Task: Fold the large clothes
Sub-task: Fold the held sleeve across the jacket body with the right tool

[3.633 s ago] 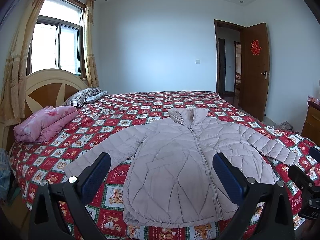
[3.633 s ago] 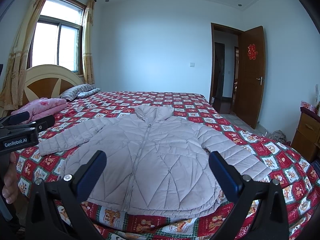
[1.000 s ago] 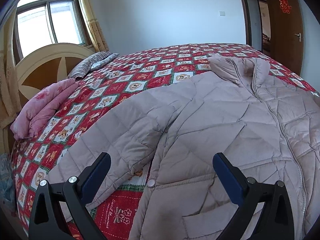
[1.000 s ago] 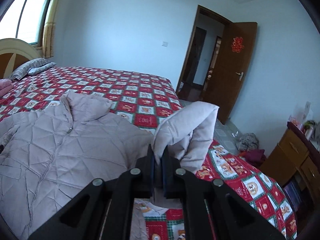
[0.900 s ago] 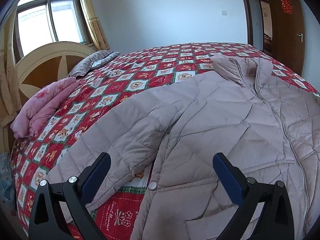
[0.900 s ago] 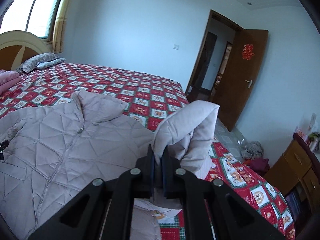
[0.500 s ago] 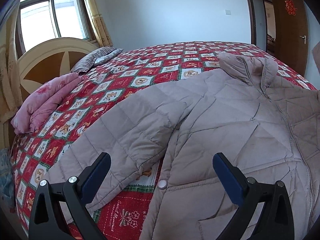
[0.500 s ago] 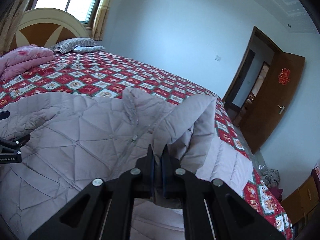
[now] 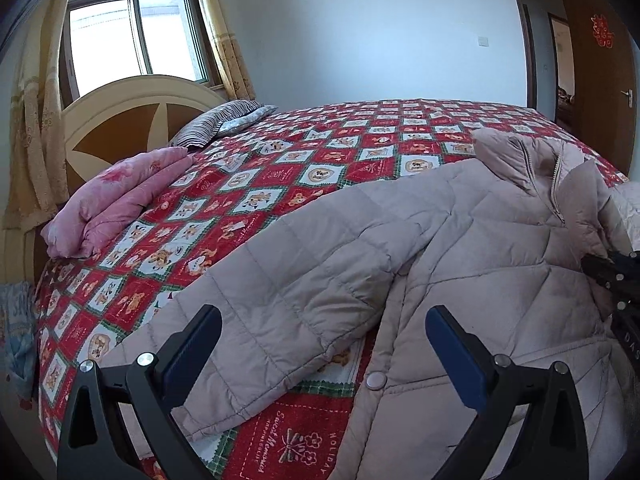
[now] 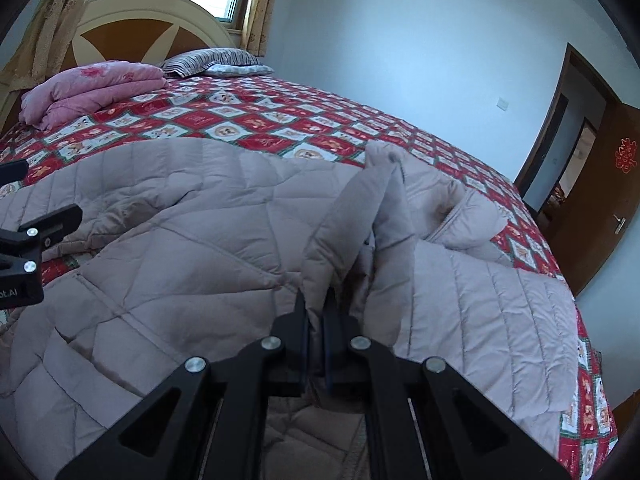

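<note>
A large beige quilted puffer jacket (image 9: pixel 480 264) lies front up on the bed, collar toward the far side. Its left sleeve (image 9: pixel 288 304) stretches out flat toward the near bed edge. My left gripper (image 9: pixel 324 340) is open and empty, hovering just above that sleeve. My right gripper (image 10: pixel 316 320) is shut on the right sleeve's cuff (image 10: pixel 352 236) and holds it folded over the jacket's chest (image 10: pixel 180 264). The right gripper also shows at the right edge of the left wrist view (image 9: pixel 616 276).
The bed has a red patchwork quilt (image 9: pixel 280 176). A folded pink blanket (image 9: pixel 116 200) and a striped pillow (image 9: pixel 216 122) lie by the wooden headboard (image 9: pixel 120 120). A brown door (image 10: pixel 600 184) stands open at the right.
My right gripper has carried the right sleeve leftward and down over the jacket's front. My left gripper has backed off slightly and stays open above the left sleeve.
</note>
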Available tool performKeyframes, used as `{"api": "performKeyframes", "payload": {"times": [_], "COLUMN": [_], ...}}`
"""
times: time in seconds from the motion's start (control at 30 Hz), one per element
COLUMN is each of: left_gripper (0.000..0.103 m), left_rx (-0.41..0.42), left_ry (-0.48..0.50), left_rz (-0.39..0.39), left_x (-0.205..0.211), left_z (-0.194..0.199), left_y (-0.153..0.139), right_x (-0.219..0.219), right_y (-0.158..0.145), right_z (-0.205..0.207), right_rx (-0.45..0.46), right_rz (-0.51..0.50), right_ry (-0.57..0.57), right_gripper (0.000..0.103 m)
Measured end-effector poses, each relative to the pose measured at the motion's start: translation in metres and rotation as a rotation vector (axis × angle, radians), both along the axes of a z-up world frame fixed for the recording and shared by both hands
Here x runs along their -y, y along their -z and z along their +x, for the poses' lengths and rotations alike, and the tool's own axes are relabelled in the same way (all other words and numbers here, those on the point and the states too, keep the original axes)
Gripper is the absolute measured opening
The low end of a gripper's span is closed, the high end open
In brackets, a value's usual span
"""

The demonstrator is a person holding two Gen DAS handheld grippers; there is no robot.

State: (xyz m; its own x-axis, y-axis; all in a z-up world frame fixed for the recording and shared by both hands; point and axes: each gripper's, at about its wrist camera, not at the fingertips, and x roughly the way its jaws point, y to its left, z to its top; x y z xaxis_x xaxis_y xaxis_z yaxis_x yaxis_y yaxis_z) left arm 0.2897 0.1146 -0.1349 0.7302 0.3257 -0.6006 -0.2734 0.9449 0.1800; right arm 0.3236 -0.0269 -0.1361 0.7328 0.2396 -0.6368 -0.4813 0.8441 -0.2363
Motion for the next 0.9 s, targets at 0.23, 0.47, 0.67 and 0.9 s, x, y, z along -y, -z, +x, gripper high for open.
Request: {"api": "performKeyframes", "payload": {"times": [0.23,0.47,0.67,0.9], "left_gripper": [0.102,0.102,0.102,0.102], "left_rx": [-0.044,-0.043,0.033,-0.072], "left_ry": [0.014,0.123,0.234,0.134], "left_rz": [0.032,0.030,0.075,0.337], "left_x": [0.009,0.055,0.133,0.169], "left_z": [0.006,0.014,0.034,0.093], "left_y": [0.000,-0.032,-0.050,0.016], "right_x": [0.023,0.116,0.222,0.261], "right_y": [-0.011,-0.062,-0.059,-0.011], "right_z": [-0.004,-0.026,0.020,0.071], "right_rx": [-0.090,-0.016,0.003,-0.138], "right_rz": [0.161,0.274,0.317,0.318], "right_ry": [-0.044,0.038,0.407,0.509], "right_gripper": [0.064,0.065,0.053,0.050]}}
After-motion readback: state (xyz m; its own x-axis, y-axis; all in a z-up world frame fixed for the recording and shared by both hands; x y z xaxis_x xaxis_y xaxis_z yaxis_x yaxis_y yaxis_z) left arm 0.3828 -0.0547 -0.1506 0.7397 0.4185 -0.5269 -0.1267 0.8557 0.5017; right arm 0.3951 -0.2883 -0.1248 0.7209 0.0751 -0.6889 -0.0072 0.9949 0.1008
